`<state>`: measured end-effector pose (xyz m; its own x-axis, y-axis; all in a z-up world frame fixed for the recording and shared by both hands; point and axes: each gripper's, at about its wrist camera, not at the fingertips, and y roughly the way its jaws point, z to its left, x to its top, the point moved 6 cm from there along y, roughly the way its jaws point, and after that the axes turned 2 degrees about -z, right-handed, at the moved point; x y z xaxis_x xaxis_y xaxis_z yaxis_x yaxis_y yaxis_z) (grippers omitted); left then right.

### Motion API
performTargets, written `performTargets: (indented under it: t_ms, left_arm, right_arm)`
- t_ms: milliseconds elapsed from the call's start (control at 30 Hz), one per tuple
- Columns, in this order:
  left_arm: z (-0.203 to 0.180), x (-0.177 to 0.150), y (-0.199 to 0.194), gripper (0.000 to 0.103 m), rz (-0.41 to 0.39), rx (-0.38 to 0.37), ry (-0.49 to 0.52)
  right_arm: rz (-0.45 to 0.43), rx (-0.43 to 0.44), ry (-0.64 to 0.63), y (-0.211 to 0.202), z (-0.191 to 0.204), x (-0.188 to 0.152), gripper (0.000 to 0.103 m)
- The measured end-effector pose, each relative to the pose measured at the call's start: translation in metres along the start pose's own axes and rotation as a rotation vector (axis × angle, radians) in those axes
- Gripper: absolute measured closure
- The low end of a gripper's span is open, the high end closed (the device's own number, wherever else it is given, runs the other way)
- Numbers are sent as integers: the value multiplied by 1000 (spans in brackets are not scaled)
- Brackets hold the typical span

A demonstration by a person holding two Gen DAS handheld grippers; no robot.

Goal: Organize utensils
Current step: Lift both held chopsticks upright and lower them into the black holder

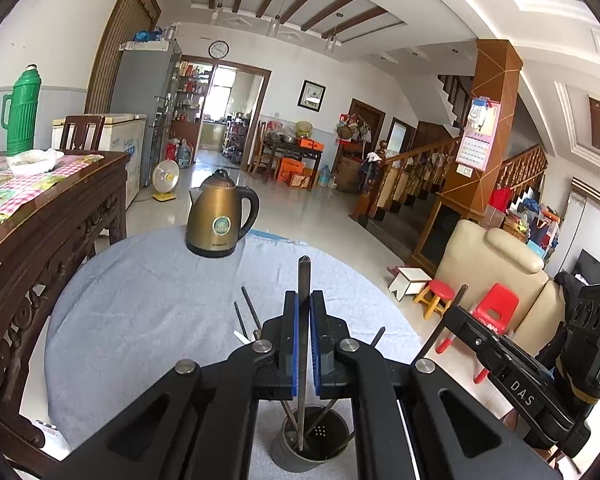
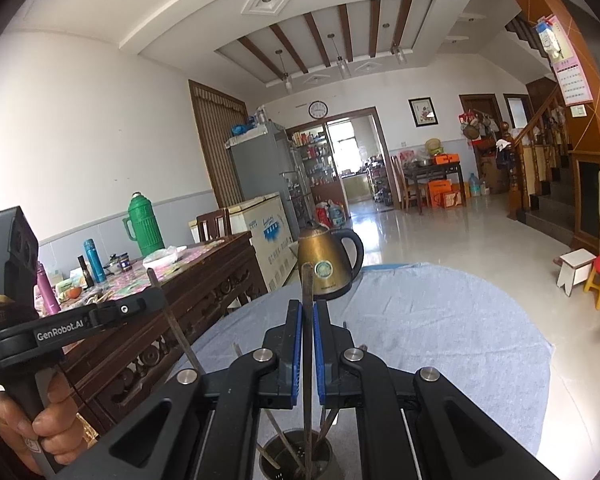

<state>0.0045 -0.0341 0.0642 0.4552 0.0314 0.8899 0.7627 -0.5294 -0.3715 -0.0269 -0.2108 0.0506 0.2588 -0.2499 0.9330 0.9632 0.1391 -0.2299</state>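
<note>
While each hand-held gripper, left (image 1: 304,344) and right (image 2: 307,354), pinches one upright chopstick (image 1: 303,296), the metal holder (image 1: 314,444) sits directly beneath both on the cloth-covered bench (image 1: 140,300).

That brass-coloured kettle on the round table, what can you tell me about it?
The kettle is an electric jug type with a dull bronze metal body, worn and darker toward its domed lid, which is shut and has a small knob on top. A curved black handle arcs down one side, a short spout juts from the other, and a round green and white badge sits on its front. It stands upright on a black base at the far edge of the grey tablecloth. Nothing else touches it.
</note>
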Motion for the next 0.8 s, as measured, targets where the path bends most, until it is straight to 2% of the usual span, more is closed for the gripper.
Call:
performTargets:
  t_ms: [533, 800]
  left_arm:
    - [1, -16, 7, 98, 59, 3, -14]
    - [3, -21, 10, 98, 81, 13, -22]
  right_arm:
    - [64, 28, 15, 4, 3, -20, 96]
    - [88, 9, 29, 8, -5, -25, 96]
